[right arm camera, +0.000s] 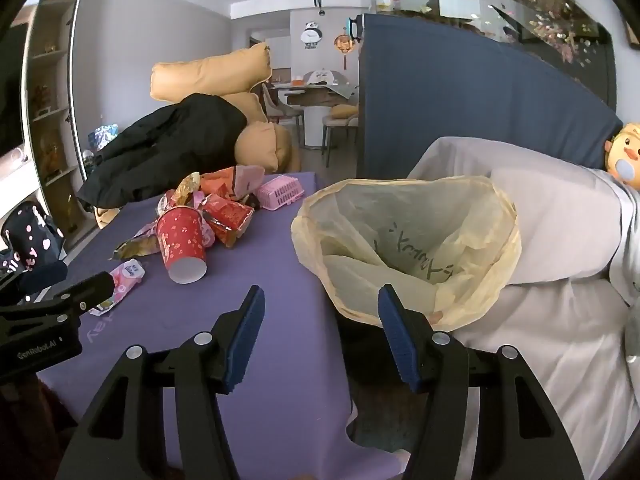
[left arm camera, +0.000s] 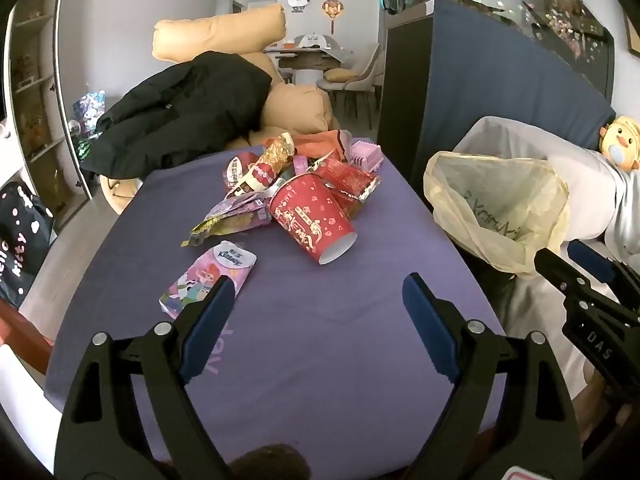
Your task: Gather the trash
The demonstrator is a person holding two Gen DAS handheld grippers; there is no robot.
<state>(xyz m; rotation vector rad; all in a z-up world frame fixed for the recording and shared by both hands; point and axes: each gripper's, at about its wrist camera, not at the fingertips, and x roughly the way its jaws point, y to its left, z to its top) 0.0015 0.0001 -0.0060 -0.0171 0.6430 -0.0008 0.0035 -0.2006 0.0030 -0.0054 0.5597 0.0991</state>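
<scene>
A heap of trash lies on the purple table [left arm camera: 320, 340]: a tipped red paper cup [left arm camera: 310, 218] [right arm camera: 181, 242], red and purple snack wrappers [left arm camera: 348, 180] [right arm camera: 226, 216], and a pink tissue pack [left arm camera: 208, 276] [right arm camera: 122, 282] nearest me. A yellow plastic bag [left arm camera: 496, 208] [right arm camera: 404, 240] hangs open off the table's right edge. My left gripper [left arm camera: 318, 292] is open and empty over the table, its left finger by the tissue pack. My right gripper [right arm camera: 320, 300] is open and empty between the table edge and the bag's mouth.
A pink plastic basket [left arm camera: 362, 154] [right arm camera: 280, 192] sits at the table's far side. A black jacket [left arm camera: 180, 108] lies over tan cushions [left arm camera: 224, 32] behind. A dark blue partition [left arm camera: 500, 80] stands at right, with grey bedding [right arm camera: 540, 240] and a duck plush [right arm camera: 624, 156].
</scene>
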